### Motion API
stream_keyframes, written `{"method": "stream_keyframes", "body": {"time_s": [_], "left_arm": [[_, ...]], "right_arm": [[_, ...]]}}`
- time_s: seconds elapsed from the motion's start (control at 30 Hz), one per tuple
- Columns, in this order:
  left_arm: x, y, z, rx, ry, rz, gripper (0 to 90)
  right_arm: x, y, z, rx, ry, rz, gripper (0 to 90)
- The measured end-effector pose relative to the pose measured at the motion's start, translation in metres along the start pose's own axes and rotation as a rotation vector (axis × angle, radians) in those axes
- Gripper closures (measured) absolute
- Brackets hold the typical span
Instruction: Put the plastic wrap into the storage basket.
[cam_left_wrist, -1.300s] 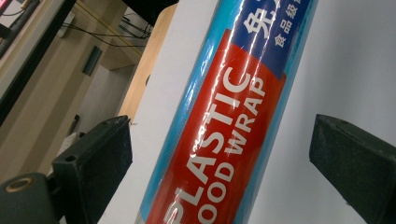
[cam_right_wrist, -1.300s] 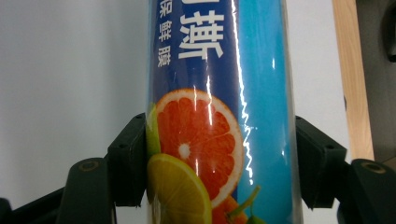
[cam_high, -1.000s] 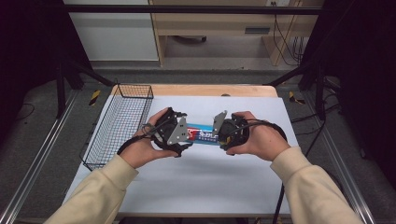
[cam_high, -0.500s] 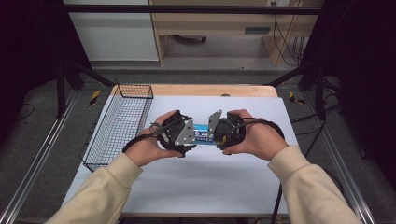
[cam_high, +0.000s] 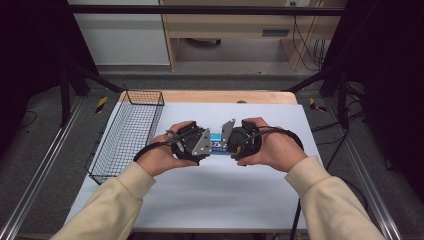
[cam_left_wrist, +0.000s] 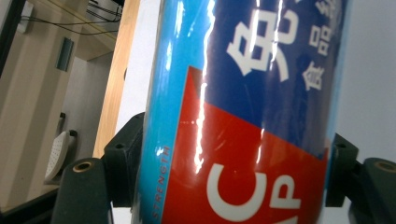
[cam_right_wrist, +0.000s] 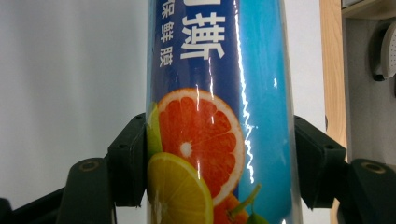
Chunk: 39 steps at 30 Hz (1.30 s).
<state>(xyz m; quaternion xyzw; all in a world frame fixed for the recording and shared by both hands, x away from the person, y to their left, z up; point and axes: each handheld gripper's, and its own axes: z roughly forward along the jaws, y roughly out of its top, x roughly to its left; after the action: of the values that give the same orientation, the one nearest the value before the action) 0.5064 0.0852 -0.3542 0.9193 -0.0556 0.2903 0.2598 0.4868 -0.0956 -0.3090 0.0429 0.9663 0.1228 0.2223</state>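
Nearest the person's edge of the desk (cam_high: 200, 200) the white top lies bare between two cream sleeves. Farther in, about midway across, the left gripper (cam_high: 202, 145) and the right gripper (cam_high: 227, 141) face each other with a blue roll of cling film (cam_high: 217, 145) bridging the gap. The roll lies level, its long axis parallel to the front edge, one end pointing toward each hand. The left gripper's jaws have just been closing, and in the left gripper view both pads sit against the roll's (cam_left_wrist: 243, 121) red and blue wrapper. The right gripper's jaws are clamped on the other end, where the roll (cam_right_wrist: 219, 116) shows printed citrus slices. Beyond, along the left edge toward the far left corner, a black wire basket (cam_high: 107, 150) stands with nothing visible inside.
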Motion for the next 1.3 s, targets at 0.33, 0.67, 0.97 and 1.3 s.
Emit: {"method": "stream_keyframes", "body": {"time_s": [0.33,0.67,0.97,1.3], "left_arm": [[-0.002,-0.001,-0.003,0.014,0.007,0.005,28.6],[0.001,-0.018,-0.008,0.045,0.031,-0.032,29.1],[0.005,-0.039,-0.026,0.089,0.052,-0.062,29.1],[0.008,-0.054,-0.051,0.096,0.115,-0.167,29.2]], "right_arm": [[0.000,-0.001,0.005,-0.022,-0.001,-0.013,31.7],[-0.002,-0.020,0.007,-0.018,-0.103,-0.069,9.0],[-0.013,-0.077,-0.008,-0.070,-0.160,0.092,7.3],[-0.012,-0.119,0.023,-0.123,-0.288,0.470,10.3]]}}
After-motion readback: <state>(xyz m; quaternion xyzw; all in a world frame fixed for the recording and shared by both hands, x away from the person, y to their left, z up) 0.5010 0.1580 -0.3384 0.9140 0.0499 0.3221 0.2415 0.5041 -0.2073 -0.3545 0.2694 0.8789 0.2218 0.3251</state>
